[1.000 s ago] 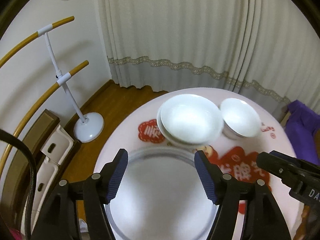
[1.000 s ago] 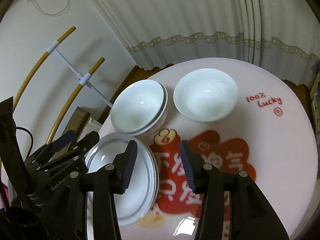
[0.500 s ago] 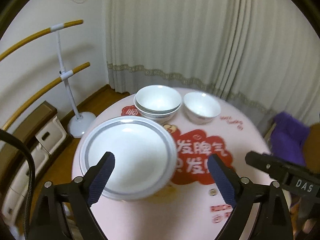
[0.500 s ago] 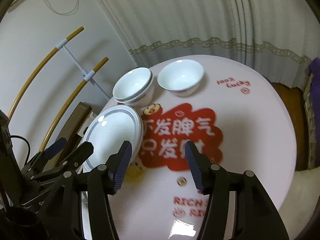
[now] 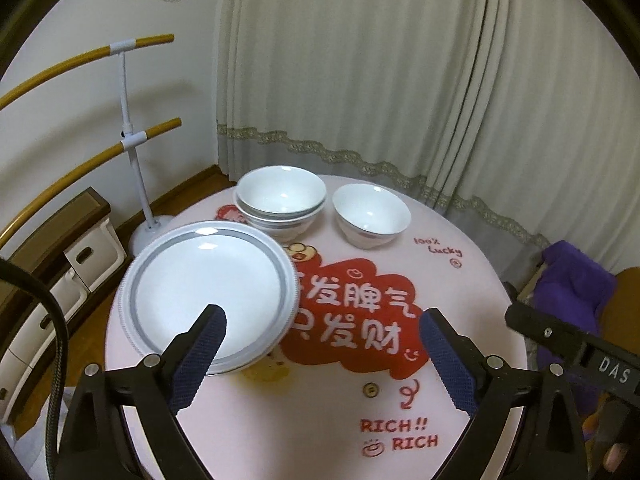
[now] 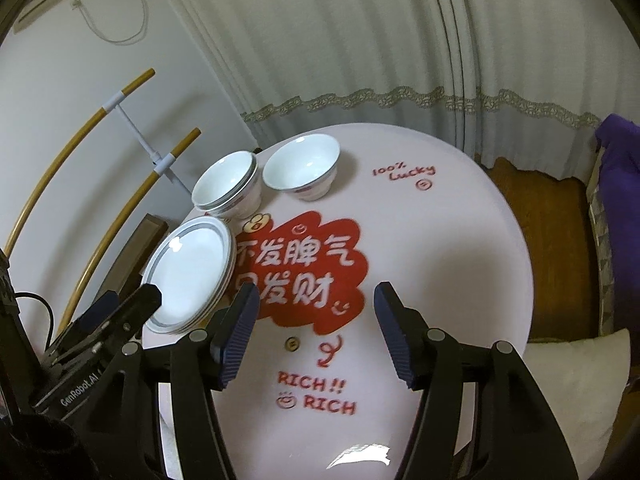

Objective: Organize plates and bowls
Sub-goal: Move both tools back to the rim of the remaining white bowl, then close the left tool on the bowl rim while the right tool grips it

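**Standing clear of stacked crockery — risks and blind spots**

Holding nothing: left gripper (image 5: 320, 356) spread wide, right gripper (image 6: 316, 334) half spread and just opened further. Plates (image 5: 208, 292) stacked at table (image 5: 460, 280) edge, overhanging slightly — liable to tip if nudged. Nested bowls (image 5: 280, 204) beside single bowl (image 5: 370, 214), unstacked. Plate count, bowl count and near table rim hidden.
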`<move>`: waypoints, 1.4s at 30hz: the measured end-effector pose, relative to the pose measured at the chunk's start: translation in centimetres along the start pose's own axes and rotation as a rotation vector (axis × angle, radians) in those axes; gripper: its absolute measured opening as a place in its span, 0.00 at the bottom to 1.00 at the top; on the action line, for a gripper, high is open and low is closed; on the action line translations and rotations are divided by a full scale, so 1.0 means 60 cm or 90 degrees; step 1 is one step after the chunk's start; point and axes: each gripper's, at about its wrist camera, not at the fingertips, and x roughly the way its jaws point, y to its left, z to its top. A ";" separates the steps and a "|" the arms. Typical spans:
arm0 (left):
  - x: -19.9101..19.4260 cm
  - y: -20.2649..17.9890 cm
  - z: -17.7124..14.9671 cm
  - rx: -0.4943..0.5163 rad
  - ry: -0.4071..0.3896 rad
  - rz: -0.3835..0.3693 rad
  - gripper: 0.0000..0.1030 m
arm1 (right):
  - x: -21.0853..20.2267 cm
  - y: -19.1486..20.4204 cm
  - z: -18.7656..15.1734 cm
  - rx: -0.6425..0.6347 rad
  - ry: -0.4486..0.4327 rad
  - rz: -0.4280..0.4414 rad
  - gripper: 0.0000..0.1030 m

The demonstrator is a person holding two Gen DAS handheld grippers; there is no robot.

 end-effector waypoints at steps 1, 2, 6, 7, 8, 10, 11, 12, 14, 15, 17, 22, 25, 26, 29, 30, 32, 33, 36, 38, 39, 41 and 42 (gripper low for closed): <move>0.009 -0.005 0.004 -0.003 0.006 -0.002 0.93 | 0.001 -0.004 0.007 -0.002 -0.001 -0.003 0.60; 0.019 -0.008 0.010 -0.005 0.012 -0.002 0.93 | 0.004 -0.009 0.015 -0.005 -0.001 -0.006 0.60; 0.070 -0.020 0.046 -0.009 0.036 -0.004 0.93 | 0.022 -0.026 0.047 -0.009 -0.001 -0.017 0.60; 0.081 -0.020 0.055 -0.012 0.040 -0.002 0.93 | 0.029 -0.029 0.056 -0.009 -0.001 -0.019 0.60; 0.099 -0.021 0.068 -0.019 0.045 -0.001 0.93 | 0.038 -0.031 0.067 -0.012 -0.002 -0.023 0.61; 0.124 -0.021 0.088 -0.036 0.050 0.007 0.93 | 0.059 -0.035 0.086 -0.017 0.000 -0.027 0.61; 0.133 -0.021 0.094 -0.041 0.048 0.011 0.93 | 0.074 -0.037 0.097 -0.014 0.005 -0.027 0.61; 0.148 -0.023 0.104 -0.048 0.048 0.019 0.93 | 0.087 -0.039 0.106 -0.013 0.011 -0.023 0.61; 0.178 -0.028 0.120 -0.062 0.055 0.032 0.93 | 0.119 -0.041 0.127 -0.013 0.024 -0.021 0.61; 0.191 -0.030 0.126 -0.070 0.065 0.030 0.92 | 0.133 -0.040 0.134 -0.012 0.029 -0.020 0.61; 0.222 -0.030 0.138 -0.100 0.089 0.020 0.92 | 0.165 -0.042 0.151 -0.006 0.041 -0.014 0.61; 0.299 -0.032 0.162 -0.125 0.125 0.027 0.90 | 0.232 -0.048 0.190 0.000 0.072 -0.004 0.60; 0.323 -0.031 0.174 -0.129 0.127 0.033 0.89 | 0.268 -0.049 0.210 -0.002 0.085 -0.002 0.60; 0.331 -0.033 0.180 -0.122 0.122 0.037 0.90 | 0.280 -0.051 0.216 -0.001 0.089 -0.002 0.60; 0.369 -0.042 0.194 -0.111 0.137 0.039 0.88 | 0.307 -0.055 0.230 0.000 0.099 0.009 0.60; 0.381 -0.043 0.200 -0.113 0.139 0.041 0.87 | 0.315 -0.057 0.234 0.001 0.102 0.012 0.60; 0.399 -0.046 0.208 -0.108 0.139 0.048 0.83 | 0.330 -0.060 0.241 0.002 0.107 0.020 0.60; 0.408 -0.051 0.212 -0.095 0.137 0.053 0.79 | 0.336 -0.062 0.244 0.002 0.109 0.023 0.59; 0.427 -0.060 0.216 -0.089 0.141 0.041 0.75 | 0.358 -0.069 0.254 0.007 0.121 0.032 0.50; 0.440 -0.064 0.218 -0.087 0.139 0.040 0.75 | 0.373 -0.072 0.257 0.006 0.132 0.034 0.45; 0.443 -0.064 0.219 -0.086 0.138 0.041 0.75 | 0.378 -0.074 0.258 0.007 0.136 0.039 0.41; 0.453 -0.061 0.220 -0.086 0.140 0.044 0.75 | 0.388 -0.080 0.255 0.014 0.149 0.057 0.29; 0.456 -0.061 0.219 -0.087 0.142 0.047 0.75 | 0.390 -0.082 0.253 0.015 0.151 0.065 0.27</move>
